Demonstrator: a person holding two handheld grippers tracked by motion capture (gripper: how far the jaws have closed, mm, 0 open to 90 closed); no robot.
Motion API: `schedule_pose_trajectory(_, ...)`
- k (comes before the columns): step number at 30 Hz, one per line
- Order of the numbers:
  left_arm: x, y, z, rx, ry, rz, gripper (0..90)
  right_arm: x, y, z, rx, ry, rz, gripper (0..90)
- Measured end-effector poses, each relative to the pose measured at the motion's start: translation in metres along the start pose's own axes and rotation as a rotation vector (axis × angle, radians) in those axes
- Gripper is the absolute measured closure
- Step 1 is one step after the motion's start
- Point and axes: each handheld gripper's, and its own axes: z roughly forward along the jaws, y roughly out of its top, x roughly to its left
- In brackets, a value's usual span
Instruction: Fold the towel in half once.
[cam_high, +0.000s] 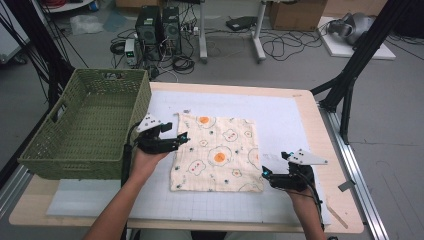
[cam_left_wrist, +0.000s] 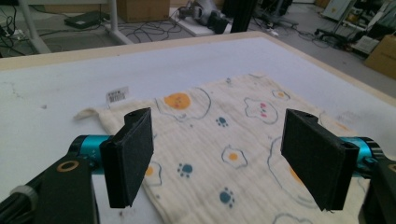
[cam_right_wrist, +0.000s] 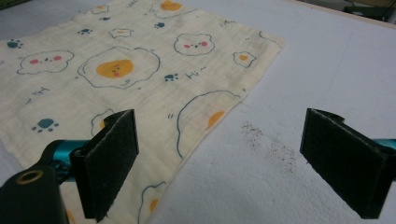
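A cream cloth (cam_high: 216, 150) printed with fried eggs, bears and paw marks lies flat on the white mat (cam_high: 280, 112). My left gripper (cam_high: 183, 137) is open at the cloth's left edge, and the left gripper view has its jaws wide apart (cam_left_wrist: 224, 156) over the cloth (cam_left_wrist: 219, 135), nothing between them. A small white label (cam_left_wrist: 116, 95) sticks out at the cloth's far corner. My right gripper (cam_high: 265, 172) is open by the cloth's near right corner. In the right gripper view its jaws (cam_right_wrist: 233, 163) straddle the cloth's edge (cam_right_wrist: 140, 70) without touching it.
A green woven basket (cam_high: 75, 167) stands empty at the table's left, close behind my left hand. The wooden table edge (cam_high: 320, 130) runs along the right. Dark specks (cam_right_wrist: 268, 144) lie on the mat beside the cloth. Cables and computer towers sit on the floor beyond.
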Motion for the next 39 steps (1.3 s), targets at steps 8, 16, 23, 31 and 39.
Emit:
schedule_pose_trajectory(8, 0.016, 0.012, 0.033, 0.056, 0.039, -0.008, 21.1, -0.002, -0.001, -0.004, -0.013, -0.002, 0.018, 10.7)
schedule_pose_trajectory(16, 0.032, 0.022, 0.059, 0.141, 0.026, -0.032, 27.8, -0.004, -0.002, -0.004, -0.013, 0.007, 0.040, 10.7)
schedule_pose_trajectory(23, 0.039, 0.018, 0.070, 0.148, 0.087, -0.029, 32.8, -0.001, -0.002, 0.002, 0.022, 0.010, 0.030, 10.7)
schedule_pose_trajectory(31, 0.048, 0.006, 0.083, 0.231, 0.213, 0.007, 39.0, -0.002, -0.003, 0.007, 0.042, 0.010, 0.036, 10.7)
schedule_pose_trajectory(39, 0.052, -0.008, 0.099, 0.299, 0.286, 0.040, 41.4, -0.003, -0.004, 0.013, 0.061, 0.006, 0.037, 10.7)
